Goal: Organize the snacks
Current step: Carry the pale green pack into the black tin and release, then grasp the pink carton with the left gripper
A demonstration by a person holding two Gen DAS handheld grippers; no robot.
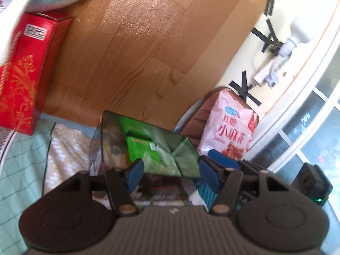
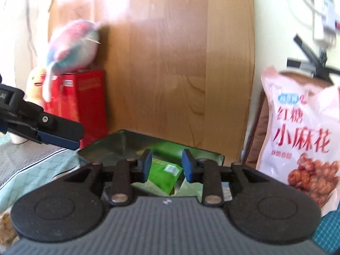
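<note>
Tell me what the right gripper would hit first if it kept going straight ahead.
Probably the green packet inside the open box: it sits directly between the right gripper fingers, which stand open. Depth is hard to judge.

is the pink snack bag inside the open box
No, the pink snack bag stands outside, to the right of the open box, which holds a green packet.

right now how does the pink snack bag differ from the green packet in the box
The pink snack bag stands upright outside the open box, leaning on a brown cushion; the green packet lies tilted down inside the box. The pink snack bag looks much bigger than the green packet. The pink snack bag shows red Chinese lettering and fried twists; the green packet shows a white barcode label. Neither is held by a gripper.
</note>
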